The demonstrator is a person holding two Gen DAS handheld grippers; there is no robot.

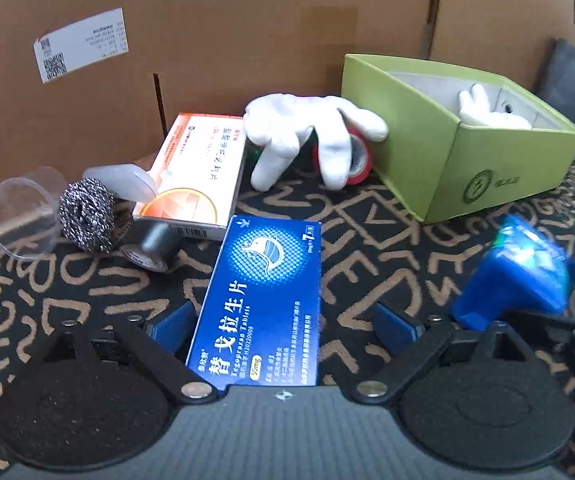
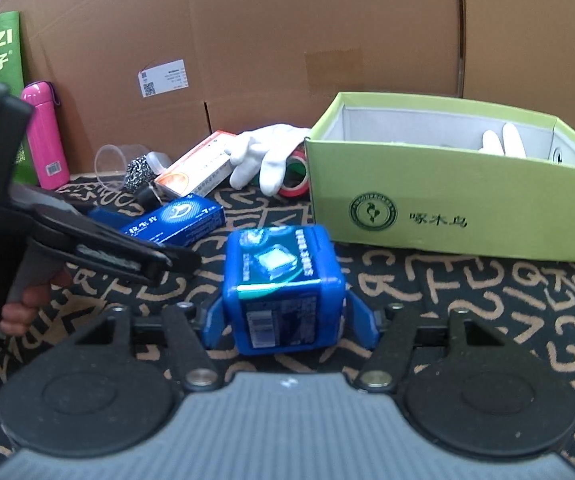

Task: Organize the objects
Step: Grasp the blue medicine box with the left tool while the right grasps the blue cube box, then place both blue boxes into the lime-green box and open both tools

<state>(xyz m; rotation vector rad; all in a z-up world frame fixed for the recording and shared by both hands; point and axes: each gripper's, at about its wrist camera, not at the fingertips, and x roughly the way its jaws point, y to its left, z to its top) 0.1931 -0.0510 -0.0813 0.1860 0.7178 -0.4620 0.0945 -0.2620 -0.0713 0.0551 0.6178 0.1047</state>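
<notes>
While the right tool clamps a glossy blue plastic cube container, the left tool stands wide around a flat blue cardboard medicine box.

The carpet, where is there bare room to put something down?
Bare carpet lies in front of the green box, right of the blue cube in the right tongs. It is crowded at the back left, where the white glove, tape rolls, orange carton and steel scrubber bunch together.
</notes>
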